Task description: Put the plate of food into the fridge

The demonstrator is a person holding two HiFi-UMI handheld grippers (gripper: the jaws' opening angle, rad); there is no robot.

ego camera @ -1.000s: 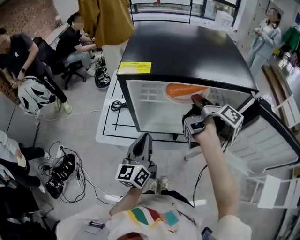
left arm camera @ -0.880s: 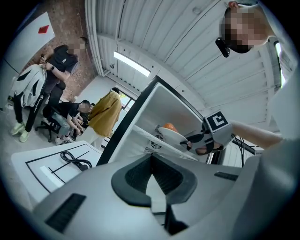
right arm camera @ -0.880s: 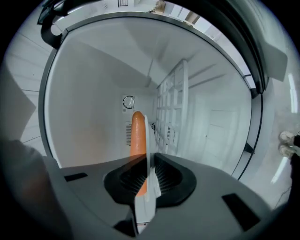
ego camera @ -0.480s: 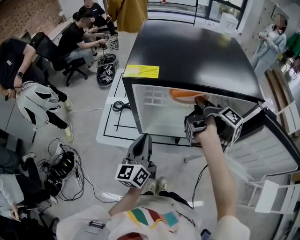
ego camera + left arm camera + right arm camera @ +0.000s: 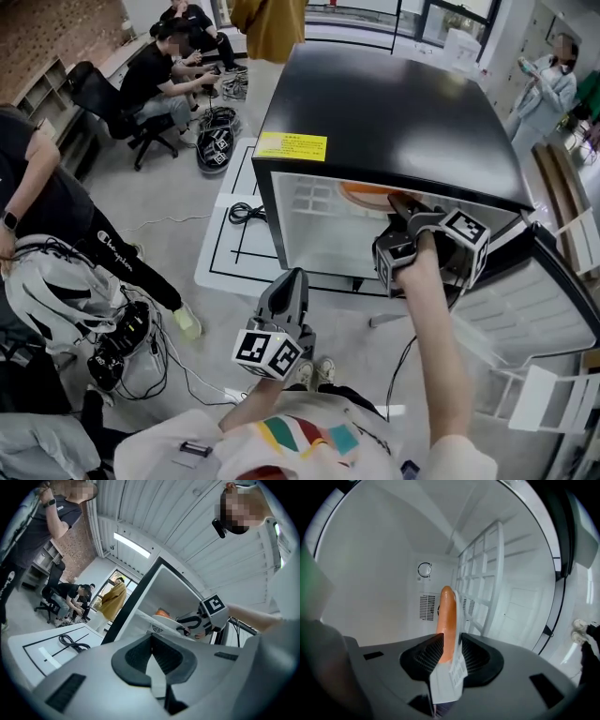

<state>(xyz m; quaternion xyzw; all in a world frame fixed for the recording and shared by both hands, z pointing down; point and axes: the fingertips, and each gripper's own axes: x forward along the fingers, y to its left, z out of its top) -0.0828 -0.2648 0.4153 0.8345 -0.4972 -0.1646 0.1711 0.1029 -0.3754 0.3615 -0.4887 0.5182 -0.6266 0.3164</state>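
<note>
My right gripper [image 5: 451, 644] reaches into the fridge [image 5: 394, 103], fingers opening with the plate [image 5: 447, 616] edge between them. My left gripper [image 5: 152, 648] hangs near me, fingers together.

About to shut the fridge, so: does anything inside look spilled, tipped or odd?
Nothing stands out: the plate, orange food on it, rests on the fridge shelf, and the right gripper's jaws are opening around its rim.
</note>
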